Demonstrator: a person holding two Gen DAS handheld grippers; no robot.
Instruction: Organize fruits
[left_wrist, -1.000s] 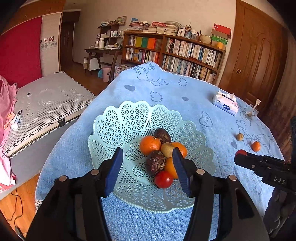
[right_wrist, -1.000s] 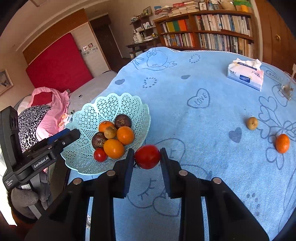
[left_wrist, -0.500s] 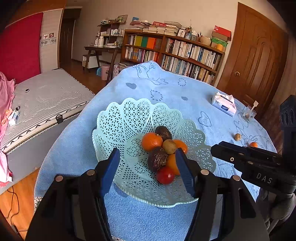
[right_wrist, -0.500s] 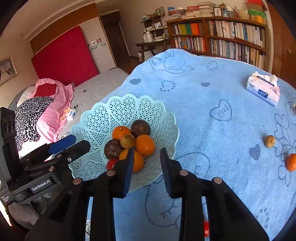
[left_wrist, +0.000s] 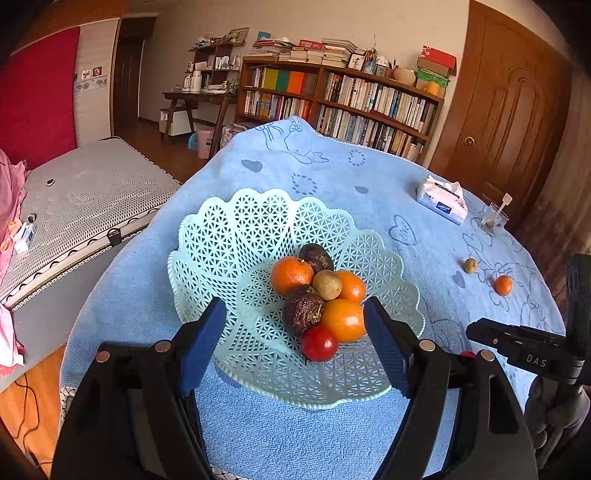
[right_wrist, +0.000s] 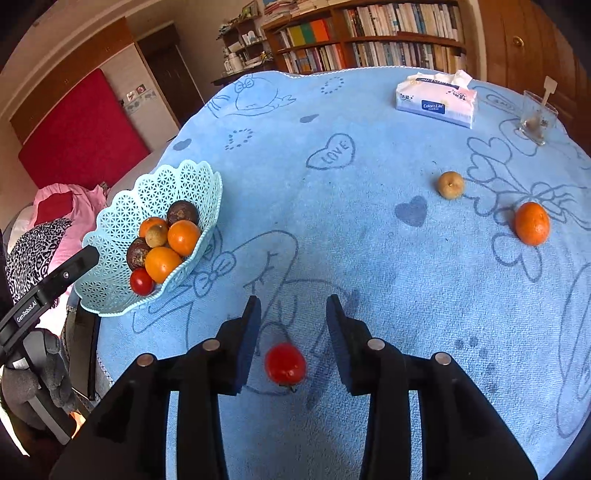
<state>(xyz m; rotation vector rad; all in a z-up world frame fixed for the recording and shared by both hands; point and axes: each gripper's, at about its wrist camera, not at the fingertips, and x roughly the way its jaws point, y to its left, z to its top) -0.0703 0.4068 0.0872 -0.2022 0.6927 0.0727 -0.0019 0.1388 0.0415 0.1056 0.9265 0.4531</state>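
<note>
A pale green lattice basket (left_wrist: 236, 206) holds a pile of oranges, dark brown fruits, a small tan fruit and a red tomato (left_wrist: 319, 343). My left gripper (left_wrist: 293, 310) hovers open over the basket's near rim, gripping nothing. My right gripper (right_wrist: 293, 301) is open above the blue cloth, right of the basket (right_wrist: 184, 173). A second red tomato (right_wrist: 285, 363), slightly blurred, is free of the pads, low on the cloth between the finger bases. An orange (right_wrist: 532, 223) and a small tan fruit (right_wrist: 450, 184) lie loose on the cloth at the right.
A tissue pack (right_wrist: 436, 99) and a small glass with a stick (right_wrist: 535, 118) stand at the far right of the table. The blue cloth (right_wrist: 369, 240) hangs over the rounded table edge. A bed lies left; a bookshelf and a door are behind.
The right gripper let go of the red tomato it held a second ago, opened wider and swung right, away from the basket. The tomato dropped to the cloth. The left gripper barely moved.
</note>
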